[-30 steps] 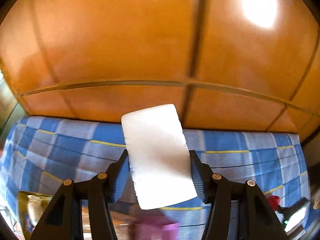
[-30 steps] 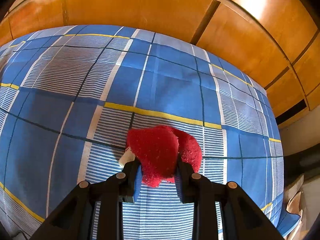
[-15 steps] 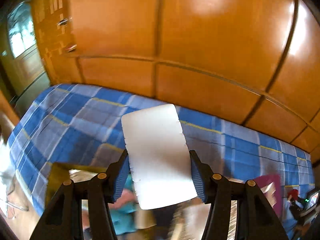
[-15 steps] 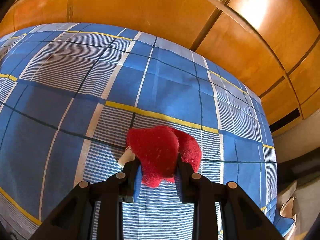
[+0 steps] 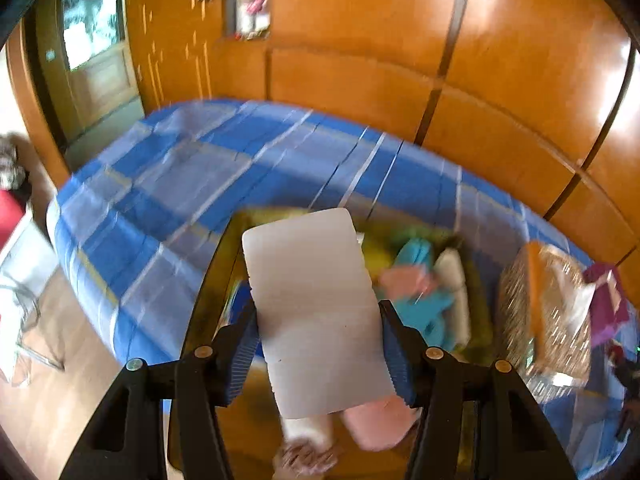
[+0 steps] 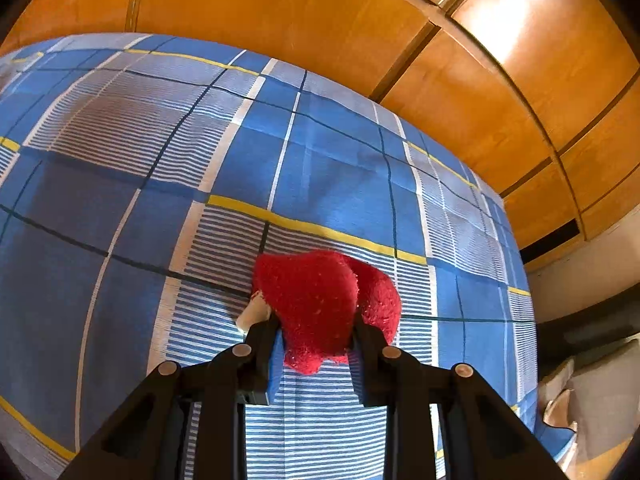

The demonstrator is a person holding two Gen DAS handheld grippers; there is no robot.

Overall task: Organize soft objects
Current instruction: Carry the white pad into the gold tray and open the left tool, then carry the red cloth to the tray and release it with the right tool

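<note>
Left wrist view: blue plaid bedspread [image 5: 168, 184] against glossy orange wood panels [image 5: 360, 40]. Left gripper [image 5: 318, 344], jaws clamped on a smooth white foam block [image 5: 312, 304], above a yellow-green bin [image 5: 216, 264] of blurred soft items.

Right wrist view: same bedspread. Right gripper [image 6: 314, 344] jaws pinch a fuzzy red plush [image 6: 320, 300], just above the cloth.

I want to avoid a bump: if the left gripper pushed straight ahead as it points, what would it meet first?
Probably the yellow bin of soft items below the white foam block the left gripper holds; blur leaves depth unclear.
</note>
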